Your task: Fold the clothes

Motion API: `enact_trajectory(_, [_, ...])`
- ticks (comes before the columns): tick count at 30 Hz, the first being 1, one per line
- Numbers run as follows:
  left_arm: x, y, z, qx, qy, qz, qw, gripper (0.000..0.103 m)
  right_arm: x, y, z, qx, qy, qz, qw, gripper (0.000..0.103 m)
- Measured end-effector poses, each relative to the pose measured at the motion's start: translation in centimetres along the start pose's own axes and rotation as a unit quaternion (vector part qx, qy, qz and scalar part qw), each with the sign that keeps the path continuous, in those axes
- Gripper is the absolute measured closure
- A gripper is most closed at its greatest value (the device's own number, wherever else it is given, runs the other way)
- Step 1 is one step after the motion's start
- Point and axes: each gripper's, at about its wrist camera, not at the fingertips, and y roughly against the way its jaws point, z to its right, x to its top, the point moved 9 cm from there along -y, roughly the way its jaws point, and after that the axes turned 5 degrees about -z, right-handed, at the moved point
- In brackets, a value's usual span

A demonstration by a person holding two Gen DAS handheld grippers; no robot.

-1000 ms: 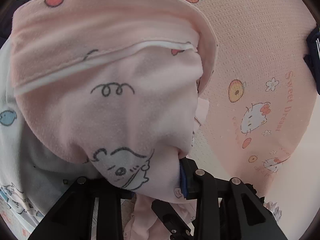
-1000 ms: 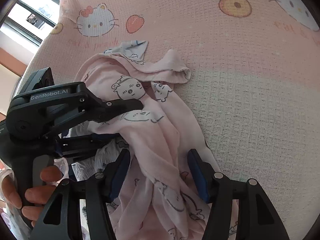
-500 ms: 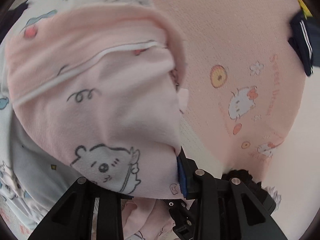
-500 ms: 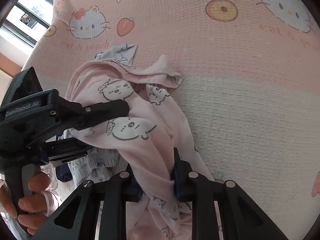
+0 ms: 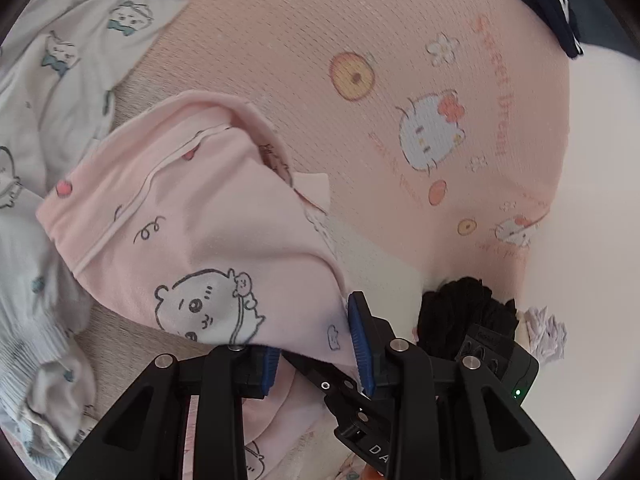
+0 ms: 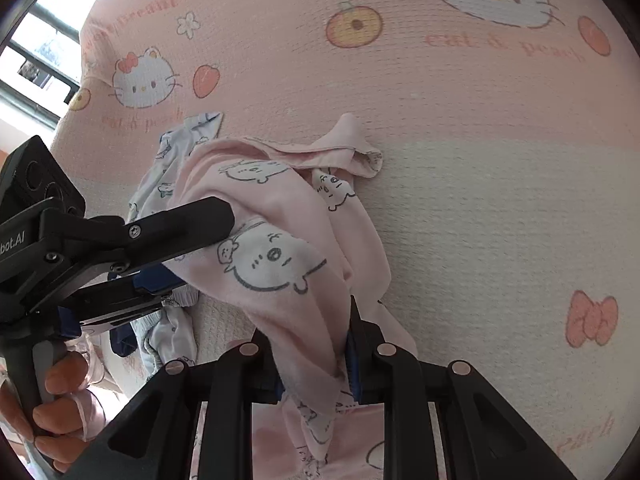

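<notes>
A pink garment (image 5: 208, 240) printed with cartoon bears lies bunched on the bed, and both grippers hold it. In the left wrist view my left gripper (image 5: 314, 344) is shut on one fold of it, the cloth passing between the blue pads (image 5: 360, 340). The right wrist view shows my right gripper (image 6: 316, 360) shut on another fold of the pink garment (image 6: 280, 264), which stretches up from its jaws to my left gripper (image 6: 196, 252). A loose end (image 6: 352, 152) of the garment rests on the sheet beyond.
A pink cat-print bedsheet (image 6: 460, 160) covers the bed. A white printed garment (image 5: 68, 64) lies at the left, a navy garment (image 5: 548, 4) at the far right, and black cloth (image 5: 456, 304) near the bed edge. A hand (image 6: 52, 400) holds the left gripper's handle. A window (image 6: 36, 56) is beyond.
My right gripper, open around the pink garment a second ago, has shut on it. The left gripper has drawn back with its fold, so more sheet shows.
</notes>
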Motion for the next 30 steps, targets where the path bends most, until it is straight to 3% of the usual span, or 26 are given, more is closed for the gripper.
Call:
enact_trajectory(14, [-4.0,-4.3,6.3,0.022,-0.085,-0.034,0.9956,0.075,-3.3,4.3,6.3,-0.004,-0.028,0.006,1.0,0.082])
enact_trajectory(18, [-5.3,-6.0,7.7,0.045,-0.105,-0.041,0.9926,0.075,-3.8,5.2,7.7,0.001,-0.042,0.009,0.999,0.082])
enact_trajectory(25, [-6.8,-7.0,9.1,0.074,-0.116,-0.019,0.9903,0.074,-4.3,6.4,8.9,0.011,-0.057,0.001,0.998,0.082])
enact_trajectory(28, [-7.1,-6.9,9.2,0.085,-0.107,-0.012,0.9906,0.072,-4.5,7.0,8.5,-0.006,-0.034,-0.015,0.999,0.081])
enact_trajectory(29, [-7.2,-6.8,9.1,0.089,-0.102,-0.011,0.9907,0.064,-4.5,7.1,8.2,-0.014,-0.022,-0.021,0.999,0.073])
enact_trajectory(30, [-7.2,-6.7,9.1,0.089,-0.098,-0.011,0.9911,0.058,-4.6,7.3,8.0,-0.022,-0.012,-0.028,0.999,0.05])
